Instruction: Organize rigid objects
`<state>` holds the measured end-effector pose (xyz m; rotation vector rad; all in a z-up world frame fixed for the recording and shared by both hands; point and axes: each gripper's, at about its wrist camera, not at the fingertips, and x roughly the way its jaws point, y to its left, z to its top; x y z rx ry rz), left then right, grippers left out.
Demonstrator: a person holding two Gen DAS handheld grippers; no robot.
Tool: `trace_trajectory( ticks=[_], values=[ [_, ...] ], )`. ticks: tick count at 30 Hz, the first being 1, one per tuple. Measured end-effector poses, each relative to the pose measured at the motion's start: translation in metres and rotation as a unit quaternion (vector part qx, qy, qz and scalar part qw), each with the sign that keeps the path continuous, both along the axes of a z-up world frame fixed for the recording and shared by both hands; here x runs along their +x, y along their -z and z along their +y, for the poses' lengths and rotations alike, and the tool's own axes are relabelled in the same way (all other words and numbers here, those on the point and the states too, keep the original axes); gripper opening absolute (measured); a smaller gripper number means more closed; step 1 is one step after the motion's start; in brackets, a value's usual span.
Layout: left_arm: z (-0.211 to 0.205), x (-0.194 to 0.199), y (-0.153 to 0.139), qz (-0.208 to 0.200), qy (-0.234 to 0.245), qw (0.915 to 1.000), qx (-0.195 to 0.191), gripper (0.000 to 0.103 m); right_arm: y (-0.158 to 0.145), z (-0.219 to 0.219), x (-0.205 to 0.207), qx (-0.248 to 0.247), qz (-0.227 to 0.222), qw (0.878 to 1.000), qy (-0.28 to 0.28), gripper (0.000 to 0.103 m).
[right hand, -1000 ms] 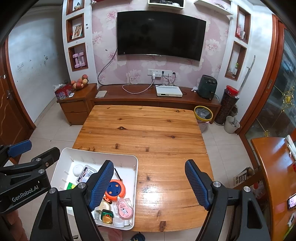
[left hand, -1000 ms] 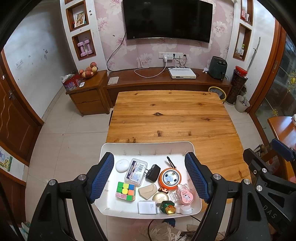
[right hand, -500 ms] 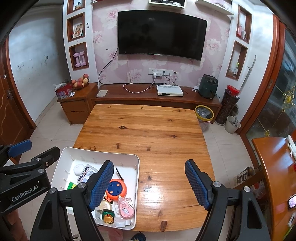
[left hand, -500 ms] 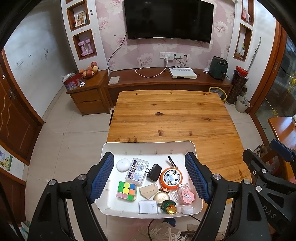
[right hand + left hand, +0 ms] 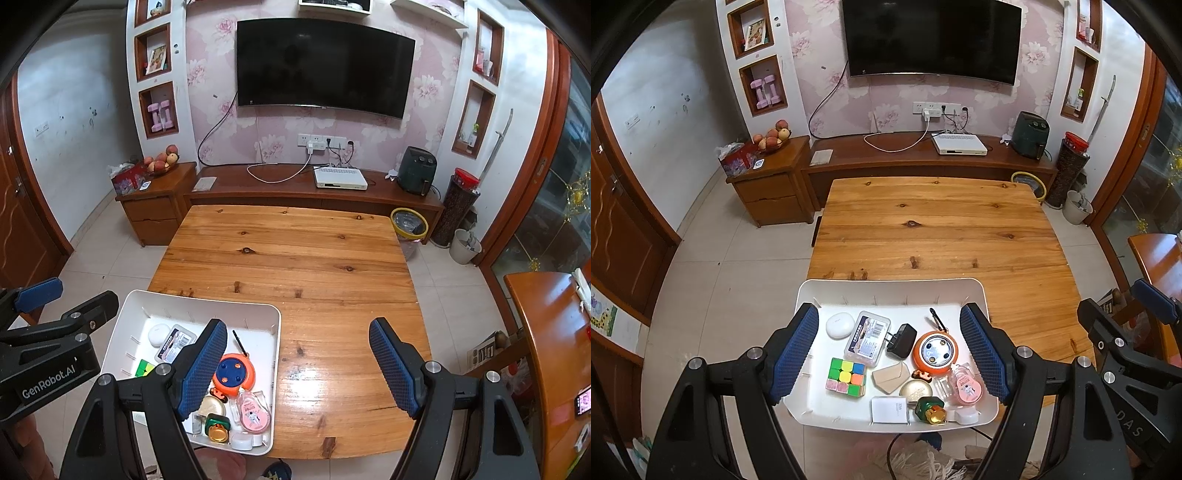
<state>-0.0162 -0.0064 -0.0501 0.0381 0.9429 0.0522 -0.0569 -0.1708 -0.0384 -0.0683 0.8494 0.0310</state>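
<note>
Two grippers hang spread wide and empty: the left gripper [image 5: 891,349] over the white tray [image 5: 890,286] of small objects at the table's near-left corner, the right gripper [image 5: 298,363] above bare wooden table [image 5: 295,251] beside it. "GenRobot.AI" marks the left tool's body.

Left tongs [image 5: 890,350] spread wide, empty, right tongs [image 5: 299,365] likewise, side by side
</note>
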Motion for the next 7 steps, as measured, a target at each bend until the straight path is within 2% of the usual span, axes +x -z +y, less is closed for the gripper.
trace_trajectory(
  ticks=[7],
  values=[
    [-0.0024,-0.0008,0.0046,0.005,-0.004,1.0000,0.001,0.081,0.0019,0.0006,-0.0001,0.001,0.000,1.000,0.000,0.080]
  ],
)
